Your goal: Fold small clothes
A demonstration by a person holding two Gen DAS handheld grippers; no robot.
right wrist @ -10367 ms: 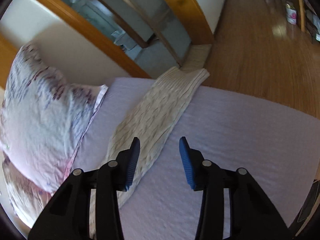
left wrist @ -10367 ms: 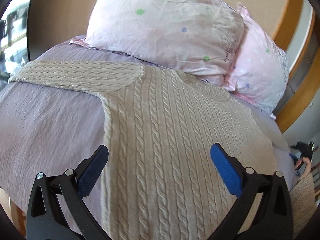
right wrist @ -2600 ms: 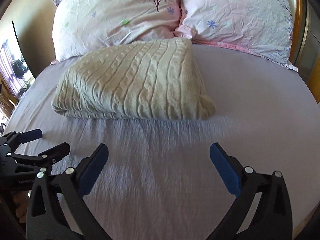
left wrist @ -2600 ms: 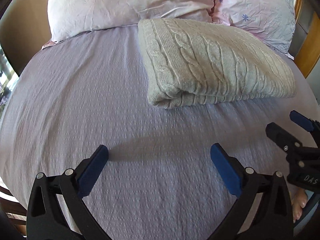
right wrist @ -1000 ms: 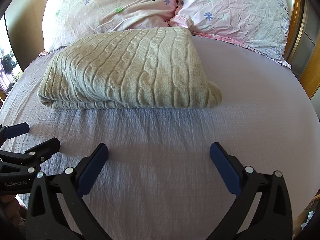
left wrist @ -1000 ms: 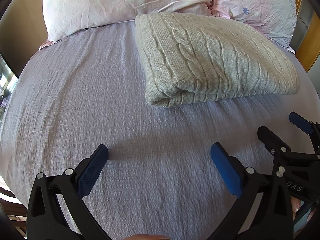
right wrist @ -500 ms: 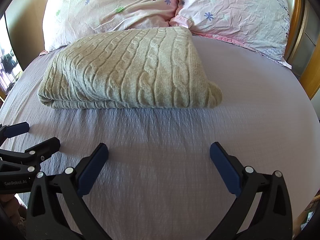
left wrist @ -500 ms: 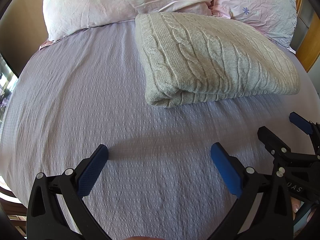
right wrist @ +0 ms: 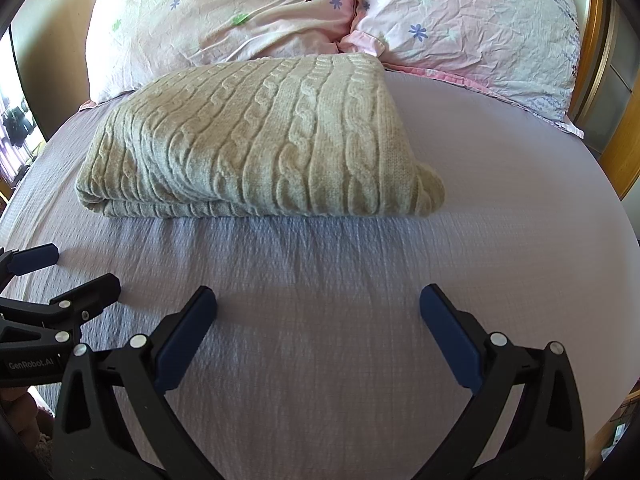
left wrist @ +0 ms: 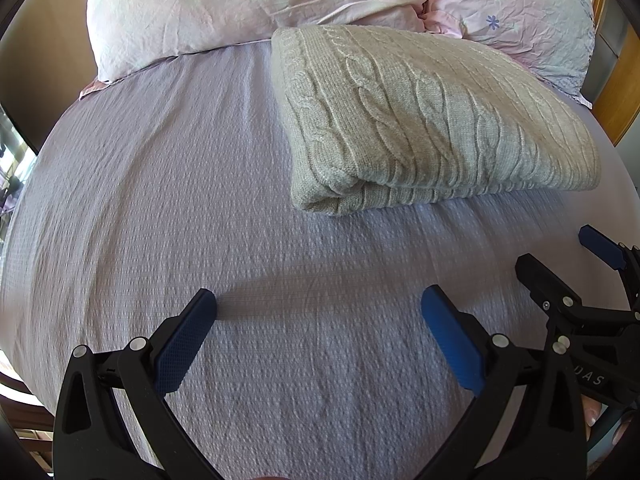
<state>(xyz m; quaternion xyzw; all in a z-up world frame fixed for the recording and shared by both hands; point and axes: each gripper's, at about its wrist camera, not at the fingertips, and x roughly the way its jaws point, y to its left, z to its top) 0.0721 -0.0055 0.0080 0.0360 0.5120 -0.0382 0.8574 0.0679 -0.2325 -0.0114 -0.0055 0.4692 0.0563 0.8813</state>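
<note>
I see the beige cable-knit sweater (right wrist: 256, 136) lying folded into a thick rectangular bundle on the lavender textured bed sheet (right wrist: 320, 280), toward the head of the bed. Its far edge touches the two pillows behind it: a pale pink pillow with a tree print and small flowers (right wrist: 224, 8) on the left, and a pink pillow with blue flowers (right wrist: 480, 28) on the right. In the left wrist view the same sweater (left wrist: 432, 120) sits up and to the right, its rolled fold edge facing me and its layered edges showing along the near side.

My left tool (left wrist: 320, 336) hovers over the bare sheet (left wrist: 160, 200) well short of the sweater, its blue-padded fingers (left wrist: 184, 344) spread wide with nothing between them. My right tool (right wrist: 320, 332) is likewise wide apart and empty, pointed straight at the near edge of the bundle but apart from it, with its shadow on the sheet between the fingers (right wrist: 448, 332).

Each tool shows in the other's view: the right one (left wrist: 568, 268) at the right edge of the left wrist view, and the left one (right wrist: 60, 276) at the left edge of the right wrist view, both low over the sheet and near each other.

A wooden bed frame (right wrist: 596, 40) runs along the right side.
</note>
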